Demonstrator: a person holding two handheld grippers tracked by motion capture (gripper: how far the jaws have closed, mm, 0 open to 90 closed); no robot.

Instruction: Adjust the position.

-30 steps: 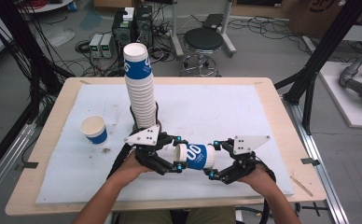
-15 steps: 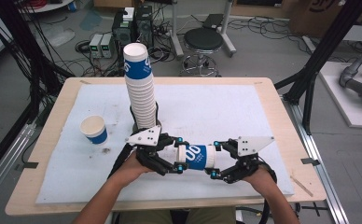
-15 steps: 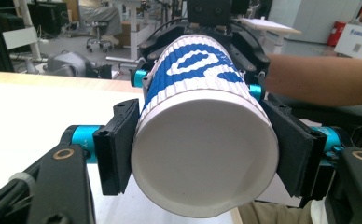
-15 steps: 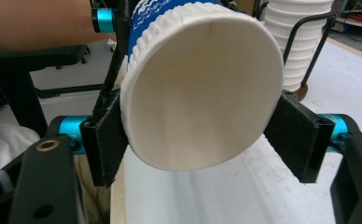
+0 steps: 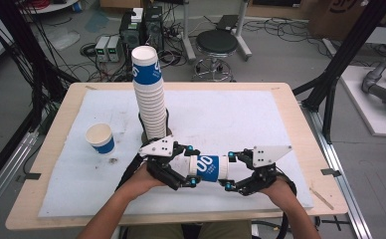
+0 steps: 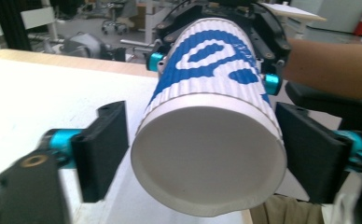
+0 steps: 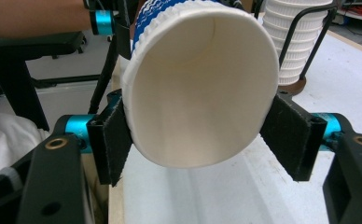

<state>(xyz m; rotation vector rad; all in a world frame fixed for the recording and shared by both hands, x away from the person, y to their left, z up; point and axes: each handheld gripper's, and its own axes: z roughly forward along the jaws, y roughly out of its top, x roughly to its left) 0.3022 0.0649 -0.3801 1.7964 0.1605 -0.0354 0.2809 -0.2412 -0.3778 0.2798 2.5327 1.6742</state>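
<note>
Black jaws of the right gripper (image 7: 202, 135) press both sides of a cup's (image 5: 208, 168) rim; they have just been closing and now clamp it. That cup lies level above the table's (image 5: 280, 94) near edge, between both grippers, blue print upward. At its other end, the left gripper (image 6: 202, 154) has just been opening: its jaws flank the cup with a visible gap on the left side, released. Behind stands a tall stack (image 5: 150, 102) of cups in a holder. A single cup (image 5: 100, 138) stands upright, well apart to the left.
</note>
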